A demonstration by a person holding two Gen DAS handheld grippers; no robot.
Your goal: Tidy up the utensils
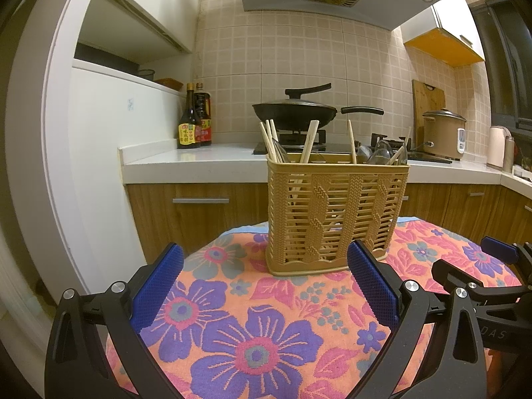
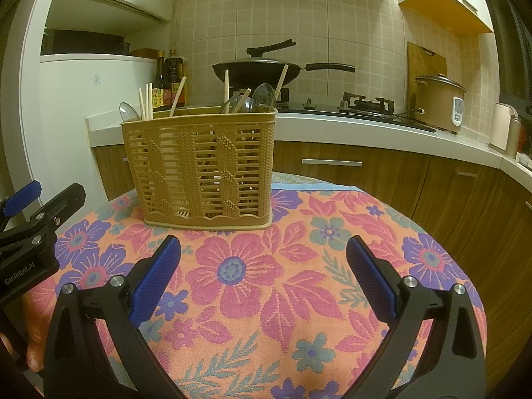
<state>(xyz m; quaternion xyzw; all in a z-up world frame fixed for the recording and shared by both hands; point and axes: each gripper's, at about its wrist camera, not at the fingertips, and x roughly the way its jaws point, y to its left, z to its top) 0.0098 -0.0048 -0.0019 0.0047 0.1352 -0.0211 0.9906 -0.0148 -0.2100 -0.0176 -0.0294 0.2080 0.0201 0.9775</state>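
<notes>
**Both tongs hang wide over the flowered cloth, basket dead ahead**

Here we are at a small table under a bright floral cloth (image 1: 252, 349), and the tan slatted basket (image 1: 335, 212) stands upright on it, toward the far edge. Wooden chopsticks (image 1: 308, 141) lean out of its top at loose angles, and clear spoons (image 2: 264, 97) poke up from the right-hand end; which compartment each sits in, I cannot tell through the slats.

The left gripper (image 1: 266, 282) hovers low over the cloth, blue pads spread wide, nothing between them, just short of the basket. The right gripper (image 2: 264, 276) sits beside it, likewise released and empty, the basket ahead and to its left. White lettering on the left tool's body reads "GenRobot.AI".

Behind, on the white counter (image 1: 199, 159), two dark sauce bottles (image 1: 194, 119) carry yellow and red labels with Chinese characters too small to read. A black wok (image 1: 296, 111) sits lidded on the stove, a rice cooker (image 1: 444, 133) farther right.
</notes>
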